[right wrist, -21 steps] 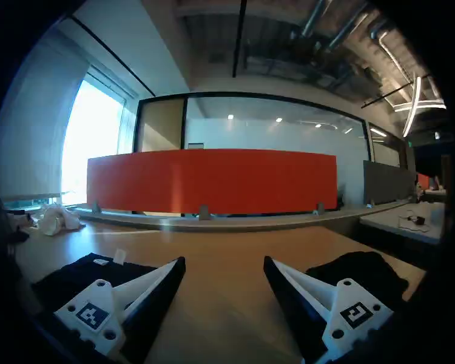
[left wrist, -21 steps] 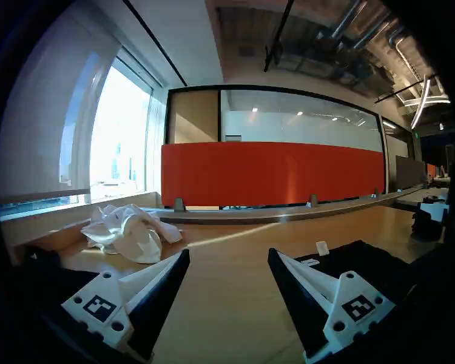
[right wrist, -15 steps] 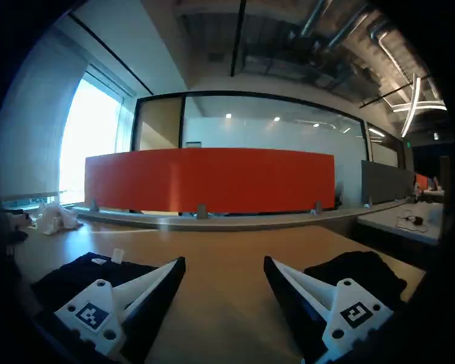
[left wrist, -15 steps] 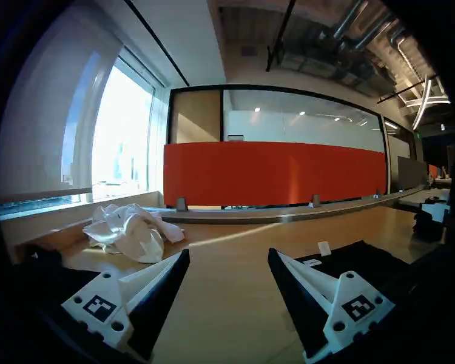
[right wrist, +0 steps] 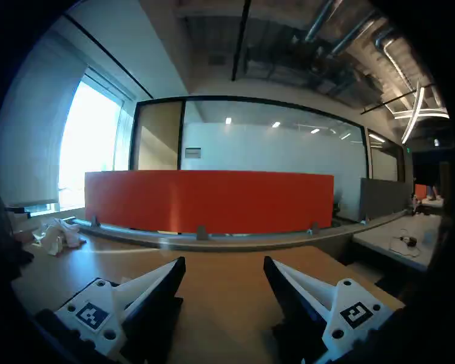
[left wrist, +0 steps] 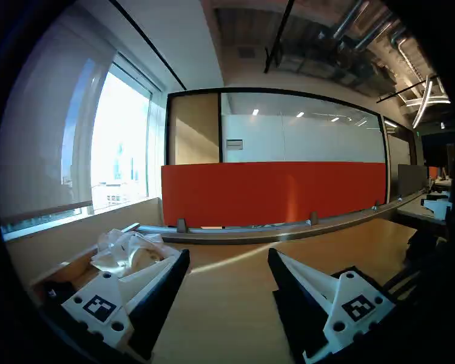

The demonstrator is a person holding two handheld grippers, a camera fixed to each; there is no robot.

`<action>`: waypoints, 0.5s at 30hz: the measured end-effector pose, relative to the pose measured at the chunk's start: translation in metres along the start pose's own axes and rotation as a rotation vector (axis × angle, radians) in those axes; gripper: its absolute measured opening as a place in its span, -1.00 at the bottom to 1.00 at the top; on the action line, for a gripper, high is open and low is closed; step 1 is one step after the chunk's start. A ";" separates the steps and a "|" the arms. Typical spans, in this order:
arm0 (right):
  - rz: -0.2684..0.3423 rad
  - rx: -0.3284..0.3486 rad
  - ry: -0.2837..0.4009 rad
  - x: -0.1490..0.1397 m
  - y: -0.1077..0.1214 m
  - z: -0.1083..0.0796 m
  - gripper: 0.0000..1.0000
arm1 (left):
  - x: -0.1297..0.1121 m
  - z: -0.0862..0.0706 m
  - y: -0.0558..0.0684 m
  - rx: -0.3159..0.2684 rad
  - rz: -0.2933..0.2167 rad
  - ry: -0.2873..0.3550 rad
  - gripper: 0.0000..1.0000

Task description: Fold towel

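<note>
Here, the left gripper (left wrist: 227, 251) and right gripper (right wrist: 224, 259) hung low over the desk (left wrist: 227, 303), fingers spread wide and empty. A dark cloth (left wrist: 373, 278), judged to be the towel, lay at 5 o'clock beneath the left gripper's fingers, mostly hidden, so its outline and folds could not be read. No fold appeared begun; grasping and folding were left to do. Farther off, at 9 o'clock, sat a crumpled white cloth (left wrist: 127, 252), then an orange divider (left wrist: 270, 191).
</note>
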State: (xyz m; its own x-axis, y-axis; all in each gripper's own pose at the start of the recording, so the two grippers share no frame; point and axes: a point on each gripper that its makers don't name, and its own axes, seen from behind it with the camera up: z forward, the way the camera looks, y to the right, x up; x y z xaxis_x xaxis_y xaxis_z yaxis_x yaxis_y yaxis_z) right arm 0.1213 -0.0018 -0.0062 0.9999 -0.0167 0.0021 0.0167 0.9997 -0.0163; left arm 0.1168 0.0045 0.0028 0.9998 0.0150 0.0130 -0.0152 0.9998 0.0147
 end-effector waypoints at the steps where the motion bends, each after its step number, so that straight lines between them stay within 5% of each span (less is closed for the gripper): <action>1: 0.001 -0.001 0.003 0.010 0.001 0.000 1.00 | 0.009 0.000 0.000 0.002 0.000 -0.003 0.91; 15: -0.042 0.045 -0.032 0.087 -0.003 -0.003 1.00 | 0.073 -0.006 0.018 -0.060 0.016 -0.082 0.91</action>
State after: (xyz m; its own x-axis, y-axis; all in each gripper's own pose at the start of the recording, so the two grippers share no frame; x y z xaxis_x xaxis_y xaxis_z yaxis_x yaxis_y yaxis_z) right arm 0.2087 -0.0059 -0.0087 0.9977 -0.0591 0.0338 0.0581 0.9979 0.0296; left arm 0.1892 0.0234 -0.0023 0.9950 0.0323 0.0949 -0.0280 0.9986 -0.0456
